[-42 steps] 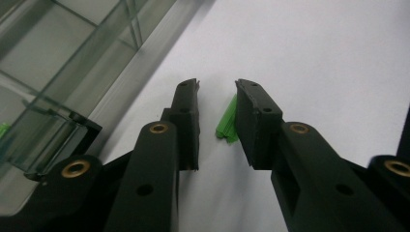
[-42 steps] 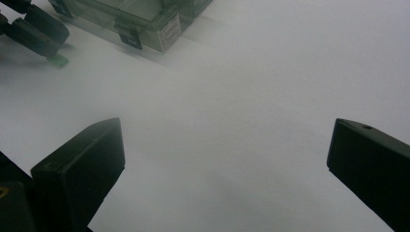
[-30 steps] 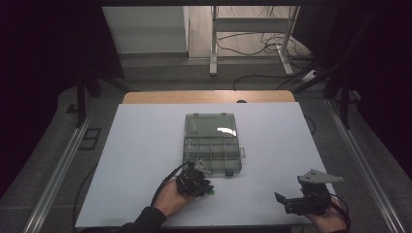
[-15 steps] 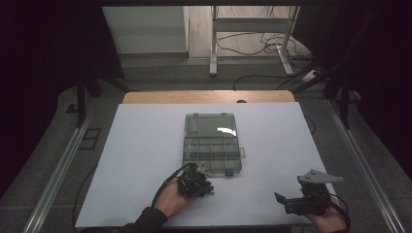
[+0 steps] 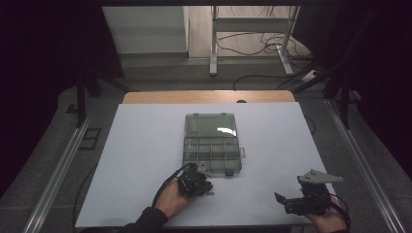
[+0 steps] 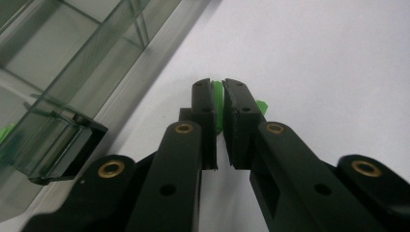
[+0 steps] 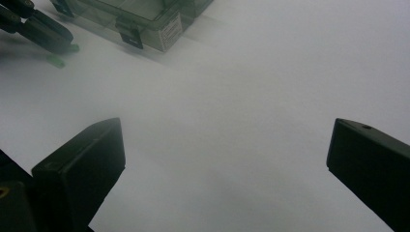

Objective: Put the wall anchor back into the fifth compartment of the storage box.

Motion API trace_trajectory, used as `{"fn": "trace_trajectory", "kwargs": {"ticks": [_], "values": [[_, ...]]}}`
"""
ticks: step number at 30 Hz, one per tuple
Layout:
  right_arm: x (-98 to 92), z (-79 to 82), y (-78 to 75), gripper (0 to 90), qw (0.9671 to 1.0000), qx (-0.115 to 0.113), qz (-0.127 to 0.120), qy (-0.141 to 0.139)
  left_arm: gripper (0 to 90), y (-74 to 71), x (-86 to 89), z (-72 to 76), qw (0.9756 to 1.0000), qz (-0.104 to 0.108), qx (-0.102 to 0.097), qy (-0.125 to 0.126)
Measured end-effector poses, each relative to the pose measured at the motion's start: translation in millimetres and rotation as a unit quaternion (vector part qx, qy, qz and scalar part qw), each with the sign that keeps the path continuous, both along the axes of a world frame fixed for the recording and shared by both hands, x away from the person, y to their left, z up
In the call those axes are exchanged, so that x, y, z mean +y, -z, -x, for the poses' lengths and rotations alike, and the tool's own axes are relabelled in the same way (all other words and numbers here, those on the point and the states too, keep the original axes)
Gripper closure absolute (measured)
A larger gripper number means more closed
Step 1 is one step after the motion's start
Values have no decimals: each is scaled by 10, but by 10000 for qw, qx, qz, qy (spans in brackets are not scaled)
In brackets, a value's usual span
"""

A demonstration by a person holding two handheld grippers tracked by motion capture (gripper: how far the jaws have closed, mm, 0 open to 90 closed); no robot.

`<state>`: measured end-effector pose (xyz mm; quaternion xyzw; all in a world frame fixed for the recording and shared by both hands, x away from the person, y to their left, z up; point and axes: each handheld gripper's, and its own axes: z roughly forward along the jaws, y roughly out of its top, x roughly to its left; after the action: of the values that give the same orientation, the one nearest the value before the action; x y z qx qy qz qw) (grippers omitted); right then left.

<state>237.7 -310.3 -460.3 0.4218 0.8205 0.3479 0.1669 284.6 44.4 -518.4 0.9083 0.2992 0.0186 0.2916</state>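
My left gripper [image 5: 206, 186] rests on the white table [image 5: 145, 145], just in front of the near left corner of a clear compartment box [image 5: 212, 154]. Its jaws have just been closing and now pinch a small green piece [image 6: 218, 104]. A second bit of green [image 6: 261, 105] peeks out beside the right jaw. The green piece [image 5: 209, 193] lies at the jaw tips on the table. My right gripper [image 5: 285, 203] sits near the table's front right, held in a hand, jaws wide apart with nothing between them [image 7: 227, 150]. The right gripper view catches the left gripper [image 7: 46, 34] far off.
The box's lid [image 5: 210, 125] lies folded back, away from me. A black latch [image 7: 129, 33] sits on the box's near wall. A green item [image 6: 6, 133] shows through the box wall. Cables and a metal frame [image 5: 252, 29] stand beyond the table.
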Motion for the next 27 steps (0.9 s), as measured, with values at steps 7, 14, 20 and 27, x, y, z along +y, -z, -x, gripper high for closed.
{"fn": "trace_trajectory", "kwargs": {"ticks": [7, 14, 20, 27], "values": [[-1, -2, 1, 5, 10000, 3, -3, -4, 846, -70, 26, -12, 10000, 86, 16, -2], [-3, -2, 0, 5, 10000, -1, -6, 4, 846, -145, 63, -25, 9999, 155, 23, -30], [-3, -2, 1, 5, 10000, 2, -8, 7, 846, -229, 111, -42, 9997, 231, 23, -78], [-1, -3, 3, 6, 10000, -1, -10, 13, 846, -330, 188, -66, 9994, 303, -1, -149]]}}
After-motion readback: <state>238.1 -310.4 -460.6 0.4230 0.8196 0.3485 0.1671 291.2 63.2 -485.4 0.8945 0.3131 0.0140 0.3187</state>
